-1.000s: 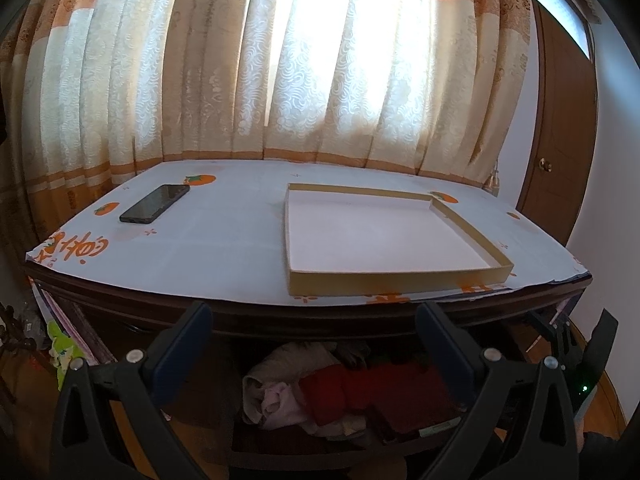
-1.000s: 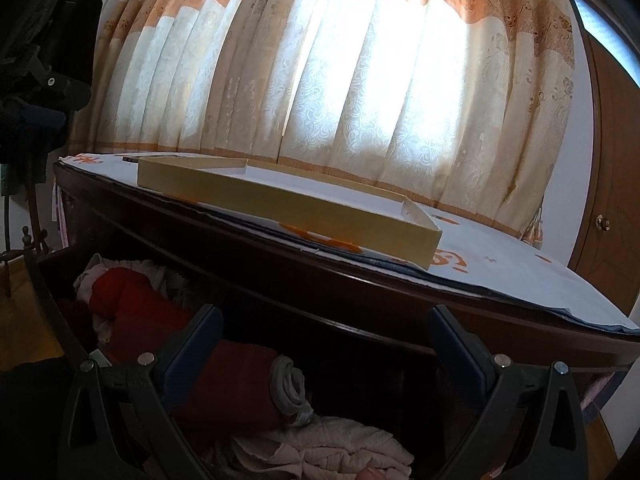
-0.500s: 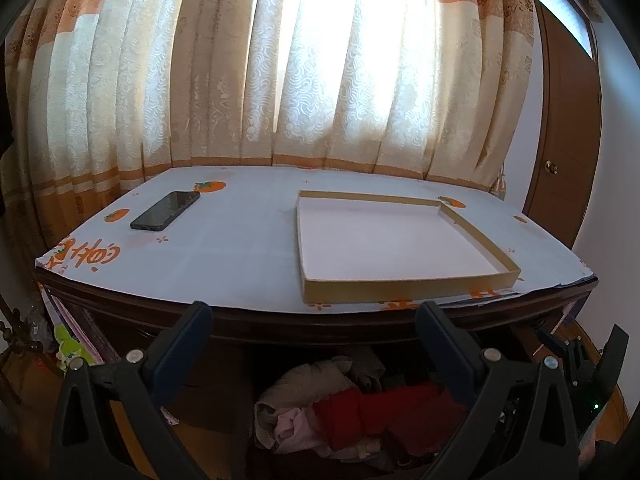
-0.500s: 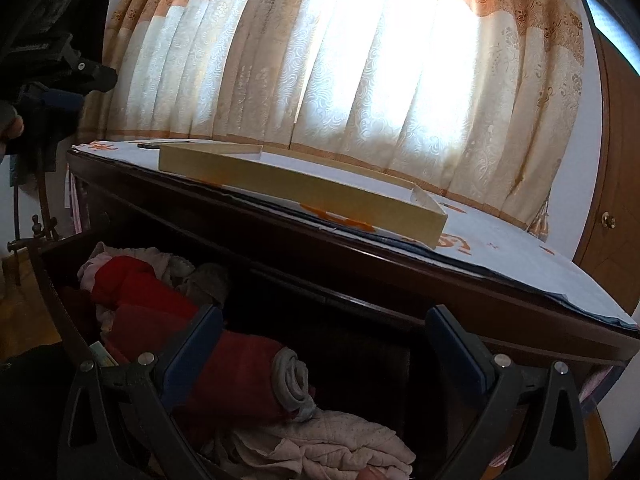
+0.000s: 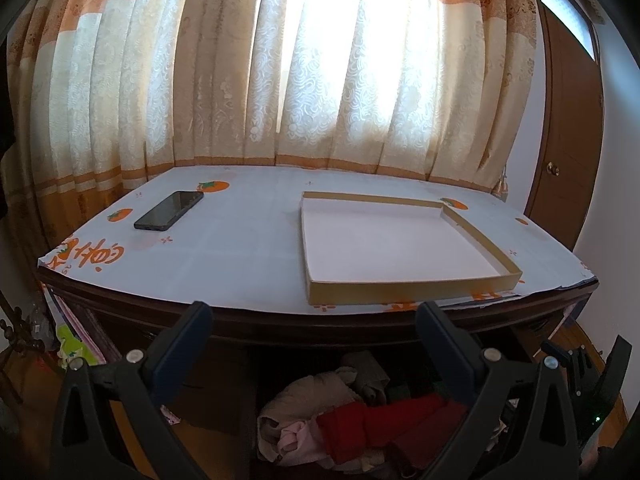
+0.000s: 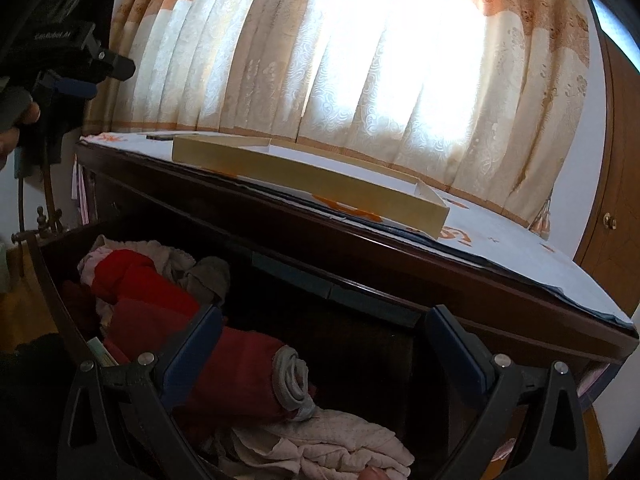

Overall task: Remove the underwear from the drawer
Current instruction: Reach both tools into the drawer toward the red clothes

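The left gripper is spread wide and empty, held in front of the table edge; the open drawer lies below it. Rolled and crumpled underwear fills the drawer, below and between the left gripper's fingers. The right gripper is likewise spread and empty, directly above the drawer, with a red roll just under its left finger.
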`<state>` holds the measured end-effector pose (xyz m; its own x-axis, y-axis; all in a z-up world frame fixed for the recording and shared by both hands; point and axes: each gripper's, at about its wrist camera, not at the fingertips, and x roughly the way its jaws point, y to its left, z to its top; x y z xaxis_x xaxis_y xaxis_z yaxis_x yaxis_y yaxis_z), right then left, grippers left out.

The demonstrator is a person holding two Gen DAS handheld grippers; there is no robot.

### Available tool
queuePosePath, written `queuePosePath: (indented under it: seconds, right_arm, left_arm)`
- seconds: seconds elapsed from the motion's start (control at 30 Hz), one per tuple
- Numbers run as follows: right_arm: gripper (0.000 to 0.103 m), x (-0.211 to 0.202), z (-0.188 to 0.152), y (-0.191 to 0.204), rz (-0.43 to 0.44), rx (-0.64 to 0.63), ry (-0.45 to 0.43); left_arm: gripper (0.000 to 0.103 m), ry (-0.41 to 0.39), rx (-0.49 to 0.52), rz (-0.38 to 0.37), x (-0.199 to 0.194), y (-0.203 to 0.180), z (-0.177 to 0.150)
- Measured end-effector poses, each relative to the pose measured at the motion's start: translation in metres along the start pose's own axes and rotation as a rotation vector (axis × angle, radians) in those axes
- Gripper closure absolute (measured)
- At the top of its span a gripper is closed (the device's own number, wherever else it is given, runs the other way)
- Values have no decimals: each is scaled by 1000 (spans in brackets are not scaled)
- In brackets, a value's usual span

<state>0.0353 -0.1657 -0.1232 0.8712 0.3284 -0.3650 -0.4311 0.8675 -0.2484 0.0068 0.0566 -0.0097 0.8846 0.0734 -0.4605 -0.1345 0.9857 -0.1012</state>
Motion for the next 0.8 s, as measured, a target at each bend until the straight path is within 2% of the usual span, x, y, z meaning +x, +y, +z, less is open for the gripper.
queuePosePath:
  seconds: [0.2,0.5,0.8]
  right_arm:
    - [1,5,2,-9,33,42,49]
    - [1,8,4,-11,54,18,92]
    - [1,15,6,-21,102,92,151]
  left_arm:
    - [0,3,0,-4,-1,2,1]
    - [0,12,12,-9,-1,-2,2]
    - [0,54,52,-45,10,-12,-3]
